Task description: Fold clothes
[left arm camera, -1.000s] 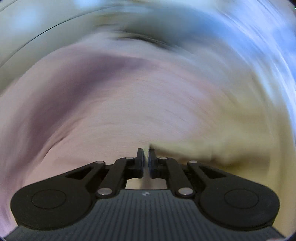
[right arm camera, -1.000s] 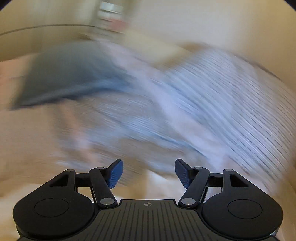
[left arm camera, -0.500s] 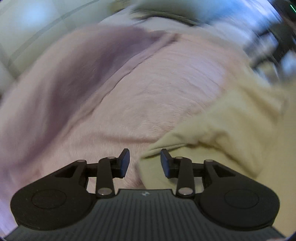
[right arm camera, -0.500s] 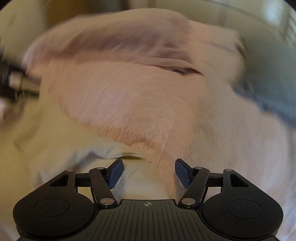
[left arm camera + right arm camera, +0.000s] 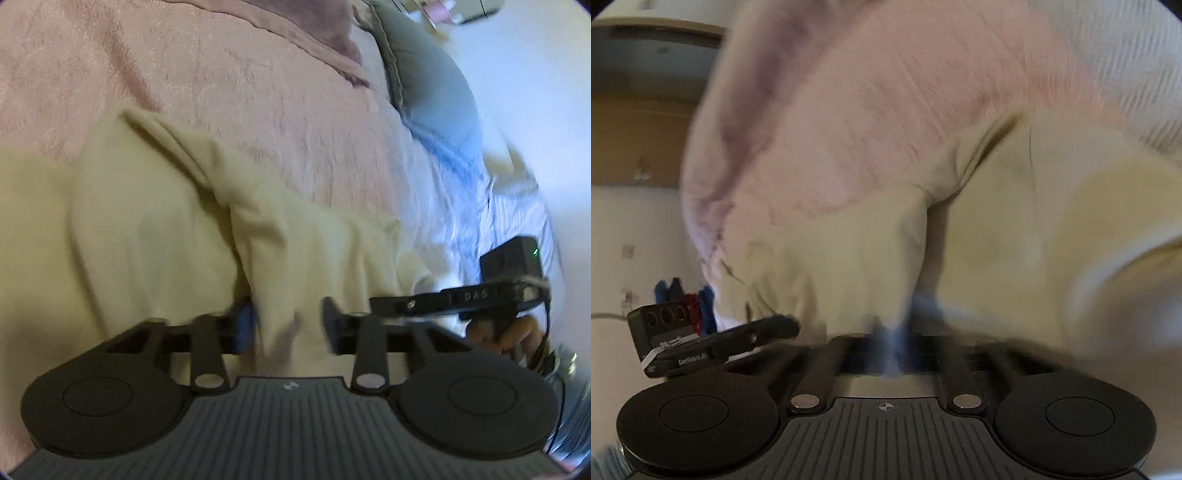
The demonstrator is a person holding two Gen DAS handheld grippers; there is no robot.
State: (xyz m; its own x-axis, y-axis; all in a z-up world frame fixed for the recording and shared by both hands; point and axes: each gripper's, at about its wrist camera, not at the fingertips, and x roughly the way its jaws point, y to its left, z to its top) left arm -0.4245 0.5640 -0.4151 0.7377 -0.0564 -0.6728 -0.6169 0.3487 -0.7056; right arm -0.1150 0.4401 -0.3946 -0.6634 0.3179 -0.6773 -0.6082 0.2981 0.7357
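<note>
A cream garment [image 5: 155, 229] lies crumpled on a fuzzy pink blanket [image 5: 258, 92]. My left gripper [image 5: 288, 325] points down at it. Its jaws are closing, and a raised fold of the cream cloth runs between the blue pads, still with some gap. In the right wrist view the same cream garment [image 5: 1015, 221] hangs down over my right gripper [image 5: 908, 343]. That gripper is blurred; its jaws are closing and stand nearly together on an edge of the cloth. The two grippers are close, side by side at the garment's near edge.
A grey-blue pillow [image 5: 436, 92] and a blue-and-white striped cloth [image 5: 517, 221] lie beyond the blanket on the right. A hand [image 5: 506, 332] holds the right tool's black body [image 5: 509, 258]. The pink blanket [image 5: 849, 110] ends at the left, with wooden furniture [image 5: 628, 140] behind.
The right gripper swung from the striped cloth to the cream garment and went from wide open to nearly shut. The left gripper opened, dropped onto a fold and narrowed again.
</note>
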